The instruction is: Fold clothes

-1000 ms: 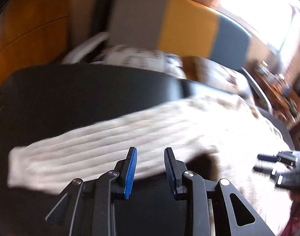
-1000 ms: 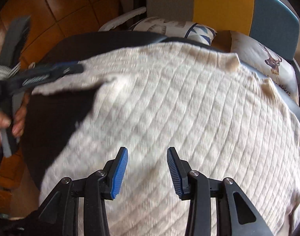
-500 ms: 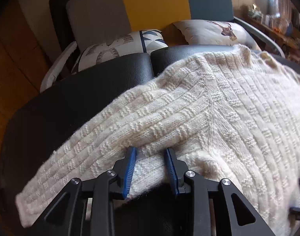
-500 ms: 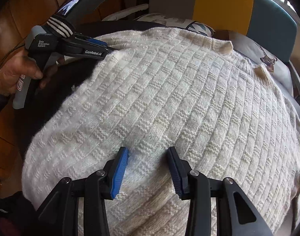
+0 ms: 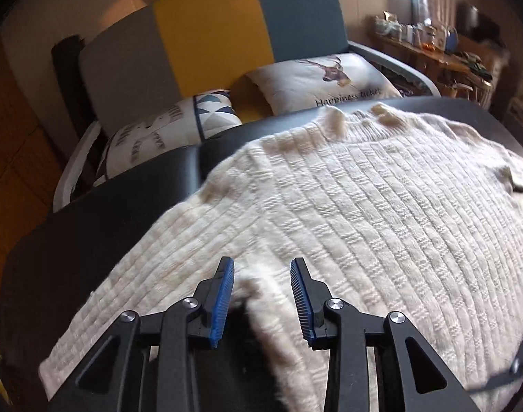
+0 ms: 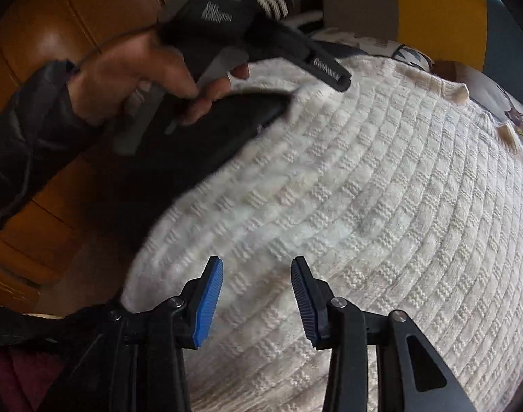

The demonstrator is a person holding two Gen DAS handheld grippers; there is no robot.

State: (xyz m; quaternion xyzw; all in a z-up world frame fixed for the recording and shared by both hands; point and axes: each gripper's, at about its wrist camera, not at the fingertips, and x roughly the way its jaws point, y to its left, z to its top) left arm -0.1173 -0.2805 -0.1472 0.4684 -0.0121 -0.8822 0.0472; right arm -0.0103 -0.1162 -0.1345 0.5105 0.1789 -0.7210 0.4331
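A cream knit sweater (image 5: 381, 206) lies spread on a dark desk (image 5: 100, 219). Its collar (image 5: 361, 116) is at the far side. One sleeve (image 5: 134, 295) lies out to the near left.

The left tool (image 5: 262, 300) is low over the near edge of the sweater. Its blue pads (image 5: 223, 300) are a bit apart. A fold of the sweater edge sits between them. I cannot tell if the pads pinch it.

The right tool (image 6: 258, 302) is over the near part of the sweater. Its two pads (image 6: 208, 304) stand wide. Nothing is between them but the knit below.

In the right view, a hand (image 6: 141, 79) with a dark sleeve (image 6: 31, 137) holds the left tool by its grey handle. Its tip is at the left edge of the sweater, which looks a little lifted there. This part is blurry.

Behind the desk is a sofa (image 5: 210, 31) in grey, yellow and blue. Two pillows lean on it. One pillow (image 5: 333, 75) has a deer on it. The other pillow (image 5: 172, 127) has triangles. Far right is a shelf (image 5: 429, 51) with small things.
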